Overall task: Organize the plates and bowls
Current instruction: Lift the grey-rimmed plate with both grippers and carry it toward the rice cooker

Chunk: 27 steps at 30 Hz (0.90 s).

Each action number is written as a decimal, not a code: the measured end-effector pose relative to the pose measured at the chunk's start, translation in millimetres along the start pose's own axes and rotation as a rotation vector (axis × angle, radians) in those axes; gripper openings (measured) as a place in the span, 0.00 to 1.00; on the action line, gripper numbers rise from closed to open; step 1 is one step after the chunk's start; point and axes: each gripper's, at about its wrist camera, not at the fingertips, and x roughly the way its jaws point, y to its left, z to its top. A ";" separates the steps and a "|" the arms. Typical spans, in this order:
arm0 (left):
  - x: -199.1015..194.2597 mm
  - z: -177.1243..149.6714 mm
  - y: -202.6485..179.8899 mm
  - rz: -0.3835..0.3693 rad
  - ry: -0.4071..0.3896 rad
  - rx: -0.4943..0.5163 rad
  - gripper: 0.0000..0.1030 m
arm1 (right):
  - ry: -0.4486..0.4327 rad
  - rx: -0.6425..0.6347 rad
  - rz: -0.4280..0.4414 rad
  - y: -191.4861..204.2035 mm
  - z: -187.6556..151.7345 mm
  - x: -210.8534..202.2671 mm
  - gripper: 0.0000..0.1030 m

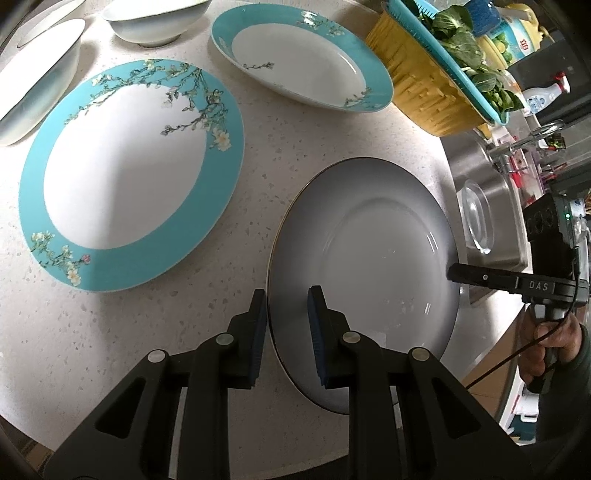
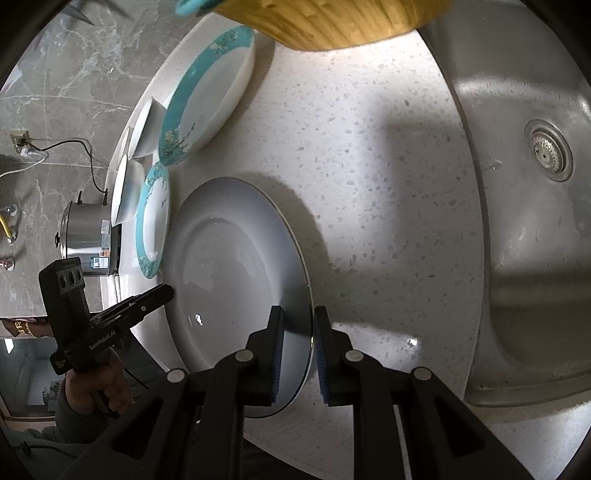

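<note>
Grey plate (image 1: 369, 258): the one in play, lying over the speckled counter (image 1: 147, 314) near its front edge, gripped at 2 opposite rims.
Left gripper (image 1: 287, 332): clenched on the plate's near-left rim, one blue pad (image 1: 317, 332) on the inside face, the other finger outside the edge.
Right gripper (image 2: 299, 354): clamped on the plate's rim on the sink side, rim pinched between both pads; in the left view its tip bites the far-right edge.
Hands: 1 hand (image 1: 546, 350) wraps the right tool's handle; the other hand (image 2: 103, 384) grips the left one.
Large teal plate (image 1: 129, 173): flat on the counter just left of the grey plate, floral rim, apart from it.
Deep teal dish (image 1: 299, 62): further back, near the yellow basket (image 1: 417, 88).
White bowls: 1 bowl (image 1: 155, 22) at the back, another white bowl (image 1: 37, 81) at the far left.
Basket load: a teal colander (image 1: 461, 77) with leafy greens (image 1: 465, 40) sits on top.
Sink (image 2: 535, 258): steel basin right of the counter, drain visible.
Background: a steel pot (image 2: 88, 240) stands beyond the counter's far end.
</note>
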 end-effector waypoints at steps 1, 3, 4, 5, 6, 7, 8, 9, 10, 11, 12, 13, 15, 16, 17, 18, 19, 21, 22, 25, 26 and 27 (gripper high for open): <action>-2.2 -1.2 1.3 -0.002 -0.003 -0.004 0.19 | -0.001 -0.005 0.000 1.8 -0.2 -1.3 0.17; -7.2 -4.0 2.7 -0.002 -0.011 -0.012 0.19 | -0.003 -0.015 0.002 6.8 -0.7 -2.6 0.17; -10.5 -5.3 3.9 -0.001 -0.016 -0.016 0.19 | -0.004 -0.021 0.002 9.8 -0.9 -3.2 0.17; -14.2 -6.8 4.7 0.000 -0.021 -0.019 0.19 | -0.005 -0.028 0.003 13.0 -1.0 -4.2 0.17; -17.6 -7.8 6.1 0.000 -0.027 -0.024 0.19 | -0.005 -0.034 0.004 16.2 -1.3 -4.8 0.17; -22.1 -9.0 8.5 0.000 -0.033 -0.029 0.19 | -0.006 -0.040 0.007 18.6 -2.5 -5.5 0.17; -26.6 -10.7 10.8 0.002 -0.041 -0.036 0.19 | -0.006 -0.048 0.009 23.1 -3.4 -6.0 0.17; -30.8 -12.1 13.8 0.003 -0.047 -0.041 0.19 | -0.006 -0.055 0.012 27.9 -4.5 -6.6 0.17; -36.7 -14.0 17.8 0.003 -0.055 -0.049 0.19 | -0.006 -0.064 0.014 32.1 -5.1 -7.0 0.17; -41.7 -15.4 21.5 0.003 -0.061 -0.057 0.19 | -0.005 -0.073 0.015 37.4 -6.1 -6.9 0.17; -47.4 -17.6 25.5 0.003 -0.068 -0.066 0.19 | -0.005 -0.080 0.018 43.8 -7.4 -5.9 0.17; -54.1 -20.0 30.2 0.005 -0.077 -0.074 0.19 | -0.005 -0.087 0.017 48.8 -8.3 -5.3 0.17; -65.4 -25.3 40.1 0.006 -0.088 -0.088 0.19 | -0.002 -0.107 0.016 63.3 -11.0 -2.7 0.17; -72.1 -28.0 45.8 0.005 -0.095 -0.096 0.19 | -0.003 -0.113 0.016 68.8 -12.9 -1.6 0.17; -77.3 -29.6 52.2 0.005 -0.100 -0.101 0.19 | 0.000 -0.122 0.018 76.2 -14.5 -0.2 0.17; -83.0 -31.9 59.6 0.003 -0.104 -0.108 0.19 | 0.001 -0.129 0.018 83.6 -15.5 1.6 0.17; -89.1 -34.1 68.6 0.002 -0.108 -0.113 0.19 | 0.002 -0.136 0.017 90.6 -16.0 3.8 0.16; -101.4 -37.7 86.3 0.003 -0.119 -0.124 0.19 | 0.003 -0.150 0.016 110.3 -17.9 12.8 0.16; -106.5 -39.1 95.3 0.003 -0.123 -0.128 0.19 | 0.003 -0.153 0.016 117.3 -18.7 16.6 0.16; -126.6 -45.1 129.6 0.013 -0.137 -0.150 0.19 | 0.018 -0.167 0.023 146.9 -22.0 36.1 0.16; -133.0 -46.5 141.0 0.019 -0.141 -0.157 0.19 | 0.023 -0.171 0.025 154.9 -23.0 41.3 0.16; -139.7 -48.3 153.4 0.024 -0.145 -0.166 0.19 | 0.029 -0.176 0.029 166.6 -23.6 49.5 0.16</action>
